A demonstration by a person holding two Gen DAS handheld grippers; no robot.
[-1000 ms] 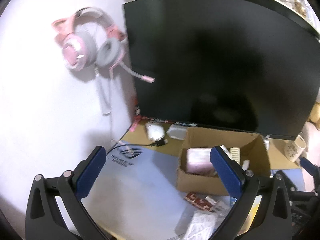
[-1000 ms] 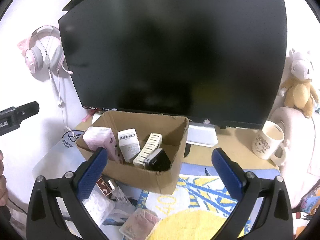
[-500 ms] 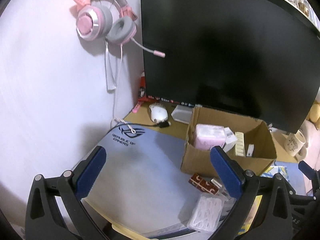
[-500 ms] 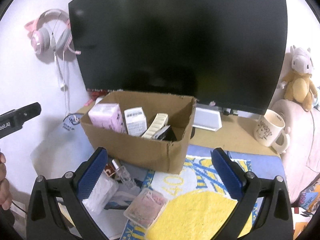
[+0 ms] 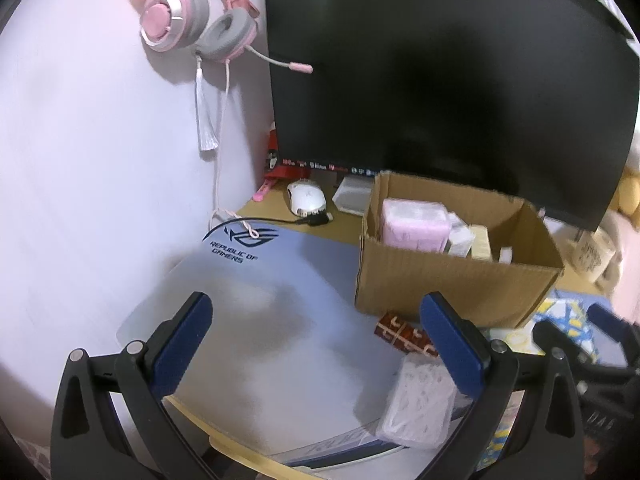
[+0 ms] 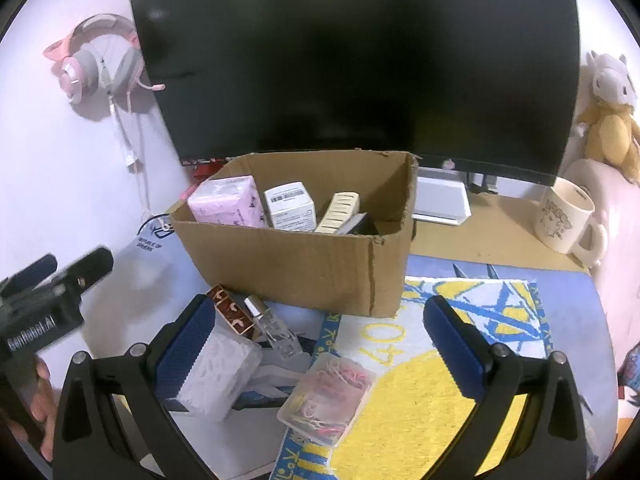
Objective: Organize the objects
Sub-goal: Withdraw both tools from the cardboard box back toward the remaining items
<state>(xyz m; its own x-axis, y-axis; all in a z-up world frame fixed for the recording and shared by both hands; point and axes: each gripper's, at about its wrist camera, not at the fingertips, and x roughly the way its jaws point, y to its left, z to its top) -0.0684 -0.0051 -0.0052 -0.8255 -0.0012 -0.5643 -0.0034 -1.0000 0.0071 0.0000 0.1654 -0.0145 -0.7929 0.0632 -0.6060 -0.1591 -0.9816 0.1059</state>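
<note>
A brown cardboard box (image 6: 304, 268) (image 5: 452, 284) stands on the desk and holds a pink pack (image 6: 228, 202), a white carton (image 6: 290, 206), a cream ribbed item (image 6: 338, 212) and something black. In front of it lie a red patterned box (image 6: 230, 310) (image 5: 404, 332), a small glass bottle (image 6: 274, 328), a clear white-filled case (image 6: 218, 368) (image 5: 416, 404) and a clear case of coloured bands (image 6: 328, 392). My right gripper (image 6: 316, 344) hangs open above these loose things. My left gripper (image 5: 316, 344) is open over the grey mouse mat (image 5: 260, 312), holding nothing.
A big dark monitor (image 6: 360, 64) fills the back. Pink headphones (image 5: 192, 24) hang on the left wall. A white mouse (image 5: 306, 198) and its cable lie behind the mat. A cream mug (image 6: 566, 216) and a plush toy (image 6: 610, 112) stand right. A yellow towel (image 6: 420, 392) covers the front right.
Both grippers have tilted downward and drawn back, so more of the desk front shows. The loose items before the box came into fuller view. Nothing was picked up.
</note>
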